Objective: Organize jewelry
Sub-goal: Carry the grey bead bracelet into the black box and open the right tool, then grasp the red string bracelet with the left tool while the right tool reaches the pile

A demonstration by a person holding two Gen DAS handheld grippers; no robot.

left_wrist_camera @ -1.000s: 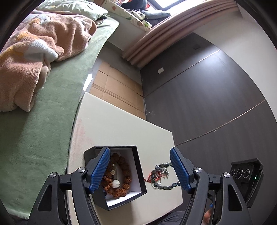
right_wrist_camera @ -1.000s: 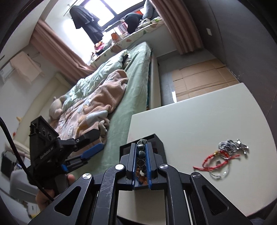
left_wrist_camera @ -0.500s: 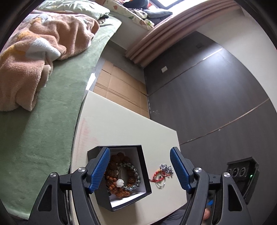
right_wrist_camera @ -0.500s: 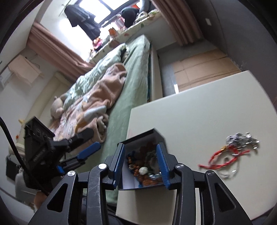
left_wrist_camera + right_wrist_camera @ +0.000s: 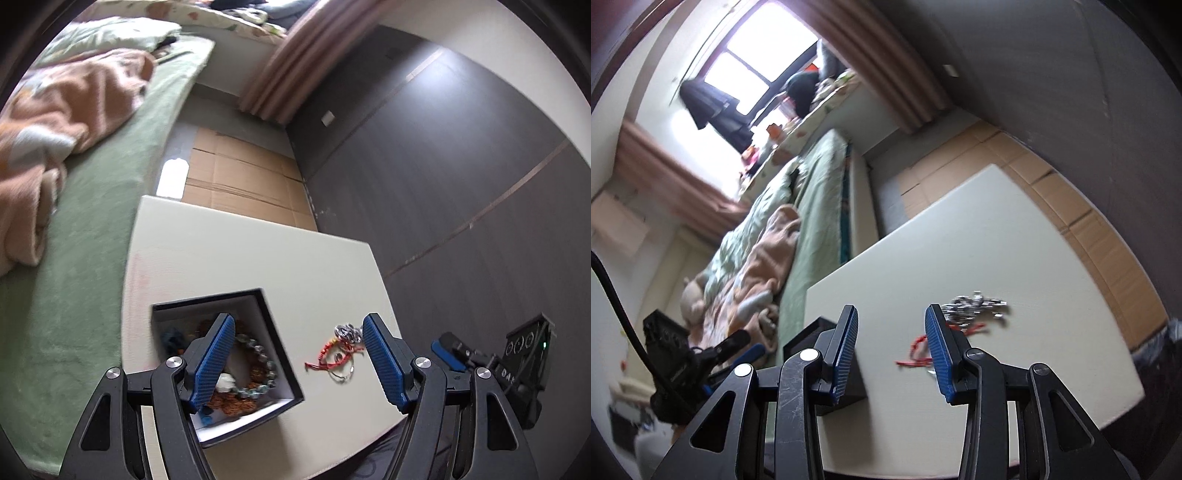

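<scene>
**Loose tangle lying ahead-right of right hand-held gripper, box to its left**

- Sitting on cream desk (image 5: 229,258): dark box (image 5: 280,354) with white lining, already holding 2 bead bracelets (image 5: 255,365), 1 brown, 1 grey-green. Same box (image 5: 807,334) showing in right wrist view as a dark corner behind the left finger.
- Remaining outside the box: red cord bracelet (image 5: 330,356) tangled with a silver chain cluster (image 5: 347,332) and a thin ring-like loop, lying just beside the box's right wall, apart from it.
- Right hand-held gripper (image 5: 892,350): fingers spread, holding nothing. Red cord bracelet (image 5: 916,356) lying partly behind the right finger; silver chain cluster (image 5: 975,304) lying farther ahead and to the right. Tangle's long axis running roughly from near-left to far-right, oblique to the finger line.
- Left hand-held gripper (image 5: 297,363): spread wide, empty, hovering over box and tangle, with the tangle just inside its right finger.
- Judging: right side nearer in reach; likely needing a small shift rightward and forward, plus a descent, to bracket the red cord.
- Risk: snagging only 1 strand, dragging the rest across the desk.
- Motion blur softening both views; strand count uncertain.
</scene>
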